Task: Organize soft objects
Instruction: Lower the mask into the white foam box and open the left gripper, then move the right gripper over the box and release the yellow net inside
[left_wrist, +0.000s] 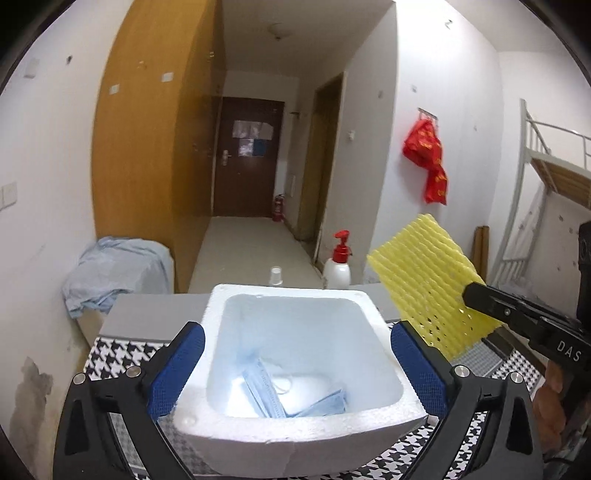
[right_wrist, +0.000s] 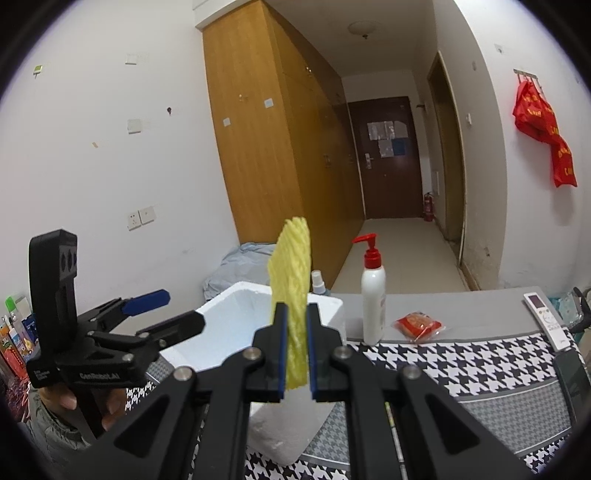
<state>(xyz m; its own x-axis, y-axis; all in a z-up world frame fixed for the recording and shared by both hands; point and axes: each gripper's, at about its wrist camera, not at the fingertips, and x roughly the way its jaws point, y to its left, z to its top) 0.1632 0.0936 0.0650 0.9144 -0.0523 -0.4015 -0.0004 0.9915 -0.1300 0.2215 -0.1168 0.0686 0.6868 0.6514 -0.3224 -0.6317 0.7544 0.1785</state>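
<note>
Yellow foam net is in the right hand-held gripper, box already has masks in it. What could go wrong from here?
1. The right hand-held gripper pinches only the lower end of the yellow foam net, which stands beside the white foam box, not over it; released here, it would likely land outside.
2. The open left hand-held gripper straddles the box opening, so the two may collide.
3. The light box could shift if bumped, towards the pump bottle.

a yellow foam net (right_wrist: 291, 295), a white foam box (left_wrist: 295, 435) holding pale blue masks (left_wrist: 266, 387), a black-and-white houndstooth cloth (right_wrist: 461, 365) (grey-bordered), blue gripper pads (left_wrist: 177, 373).
</note>
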